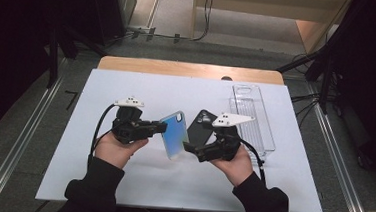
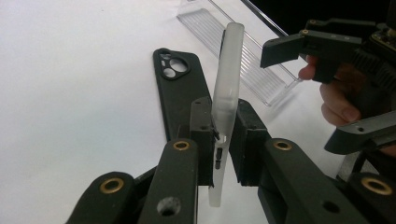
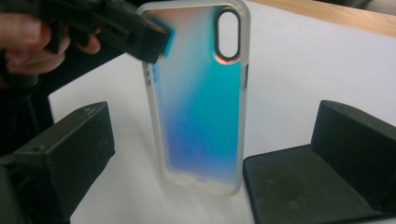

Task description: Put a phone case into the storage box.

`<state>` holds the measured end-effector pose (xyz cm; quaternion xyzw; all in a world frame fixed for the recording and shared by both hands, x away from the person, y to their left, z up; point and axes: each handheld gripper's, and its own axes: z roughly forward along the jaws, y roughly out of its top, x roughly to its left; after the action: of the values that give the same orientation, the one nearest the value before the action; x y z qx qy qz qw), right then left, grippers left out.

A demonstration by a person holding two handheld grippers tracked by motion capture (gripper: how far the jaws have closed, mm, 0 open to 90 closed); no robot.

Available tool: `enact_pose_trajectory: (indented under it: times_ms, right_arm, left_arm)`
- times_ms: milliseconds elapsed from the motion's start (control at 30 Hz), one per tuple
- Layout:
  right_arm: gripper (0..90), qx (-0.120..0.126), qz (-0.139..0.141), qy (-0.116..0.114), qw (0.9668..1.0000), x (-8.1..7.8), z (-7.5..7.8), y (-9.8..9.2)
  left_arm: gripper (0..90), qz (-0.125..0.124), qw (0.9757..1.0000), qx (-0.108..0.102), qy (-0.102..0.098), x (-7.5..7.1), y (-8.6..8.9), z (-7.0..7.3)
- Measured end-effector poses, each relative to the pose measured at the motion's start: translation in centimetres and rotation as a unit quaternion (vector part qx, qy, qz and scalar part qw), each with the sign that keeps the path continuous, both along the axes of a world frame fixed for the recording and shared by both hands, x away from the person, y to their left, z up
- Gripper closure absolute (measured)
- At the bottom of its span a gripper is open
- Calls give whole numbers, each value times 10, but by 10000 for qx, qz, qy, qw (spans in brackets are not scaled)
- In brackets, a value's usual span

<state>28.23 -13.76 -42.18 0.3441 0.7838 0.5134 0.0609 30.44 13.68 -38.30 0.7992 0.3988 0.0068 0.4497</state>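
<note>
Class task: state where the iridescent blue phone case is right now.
In the high view the iridescent blue phone case sits mid-table, held upright by the left gripper, just left of the black case lying flat.

Bench (image 1: 128, 67): light wooden top, far edge bare, rest under white rectangular sheet (image 1: 135, 182). Floor: grey carpet (image 1: 82, 78) around bench. Two long silver metal rails (image 1: 18, 139) run along floor, one each side. Black stand legs (image 1: 54, 56) at far left and far right. Black cables (image 1: 204, 17) trail across floor beyond bench. Pale wooden furniture (image 1: 263, 6) at far end. Room sides dark; bench evenly lit.
</note>
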Motion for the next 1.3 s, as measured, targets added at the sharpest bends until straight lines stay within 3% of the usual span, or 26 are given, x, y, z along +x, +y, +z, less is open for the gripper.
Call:
enact_pose_trajectory:
  times_ms: [200, 467, 667, 1300]
  right_arm:
    - [0, -87, -504, 47, 9987, -2, -5, 11]
    - [0, -140, -826, 136, 9964, -4, -9, 23]
    - [0, -160, -729, 160, 9971, -5, -12, 31]
    - [0, -414, -957, 219, 9943, -3, -20, 44]
  left_arm:
    - [815, 162, 9998, 16, 87, -2, -4, 2]
    - [815, 191, 9997, 80, 96, -4, -10, 1]
    - [815, 148, 9998, 95, 97, -6, -15, 1]
    - [814, 32, 9999, 35, 115, -13, -31, -4]
